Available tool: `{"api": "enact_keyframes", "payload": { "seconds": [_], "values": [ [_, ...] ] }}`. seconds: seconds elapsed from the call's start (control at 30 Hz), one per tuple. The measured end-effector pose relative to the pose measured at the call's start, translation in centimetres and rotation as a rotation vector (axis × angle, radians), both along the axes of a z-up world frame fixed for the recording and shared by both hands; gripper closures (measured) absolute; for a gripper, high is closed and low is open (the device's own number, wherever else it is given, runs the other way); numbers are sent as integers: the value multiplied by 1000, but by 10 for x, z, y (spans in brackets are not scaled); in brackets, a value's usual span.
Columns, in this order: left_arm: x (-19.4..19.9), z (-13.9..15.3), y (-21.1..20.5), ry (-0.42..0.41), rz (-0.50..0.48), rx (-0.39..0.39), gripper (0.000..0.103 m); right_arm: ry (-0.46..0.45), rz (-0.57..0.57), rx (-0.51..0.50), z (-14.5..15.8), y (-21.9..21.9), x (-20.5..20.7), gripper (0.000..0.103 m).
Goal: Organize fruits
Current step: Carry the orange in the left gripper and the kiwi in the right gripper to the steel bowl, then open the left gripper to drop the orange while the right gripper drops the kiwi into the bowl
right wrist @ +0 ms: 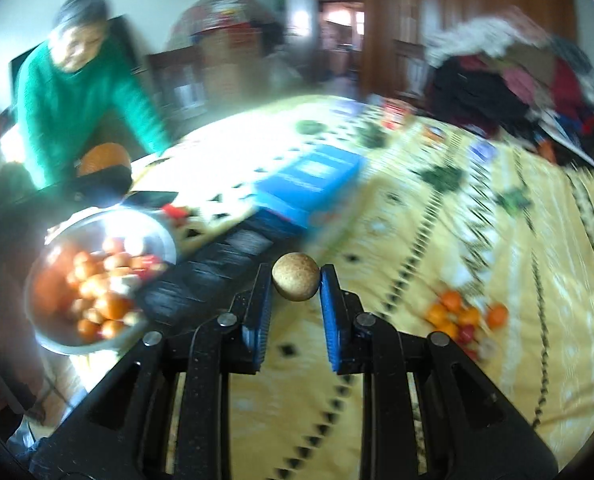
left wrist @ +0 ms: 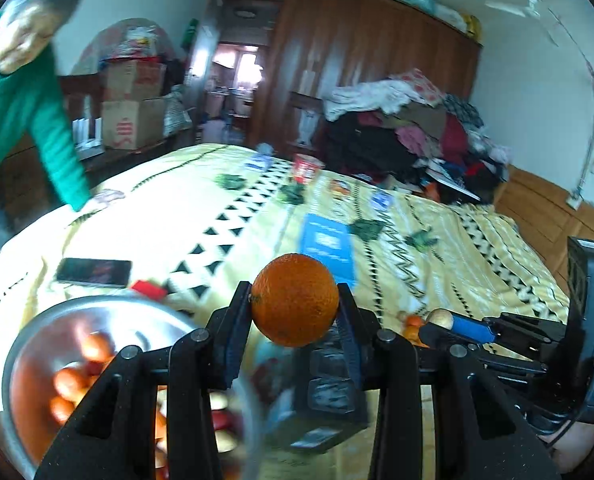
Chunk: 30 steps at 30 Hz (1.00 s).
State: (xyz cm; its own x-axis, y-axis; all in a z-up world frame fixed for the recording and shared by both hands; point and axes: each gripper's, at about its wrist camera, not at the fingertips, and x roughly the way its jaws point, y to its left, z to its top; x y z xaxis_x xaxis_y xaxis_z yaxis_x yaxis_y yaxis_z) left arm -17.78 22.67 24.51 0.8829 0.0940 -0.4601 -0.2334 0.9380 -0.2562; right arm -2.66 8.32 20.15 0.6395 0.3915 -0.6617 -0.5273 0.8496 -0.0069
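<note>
No legible text in either view. Cardboard boxes (left wrist: 131,122) against the far wall carry red printing, too blurred to read. Blue box (left wrist: 327,246) on the bed has a white label panel, characters unresolved. Red cup (left wrist: 305,168): markings smeared, unreadable.

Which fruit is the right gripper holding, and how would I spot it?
Find the yellow patterned bedspread, then the right gripper over it. Pinched between its blue-padded fingers is a small round tan-brown fruit, dull and speckled, unlike the bright orange fruits in the shiny metal bowl.
</note>
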Motion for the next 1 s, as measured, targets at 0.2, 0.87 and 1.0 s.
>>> {"api": "enact_keyframes", "payload": {
  "seconds": [0.2, 0.87, 1.0],
  "values": [
    [-37, -16, 62, 12, 114, -45, 61, 16, 141, -59, -4, 79, -16, 79],
    [-71, -75, 132, 113, 200, -168, 61, 195, 310, -143, -33, 182, -30, 79],
    [-70, -82, 135, 127, 197, -181, 61, 217, 313, -142, -37, 186, -31, 79]
  ]
}}
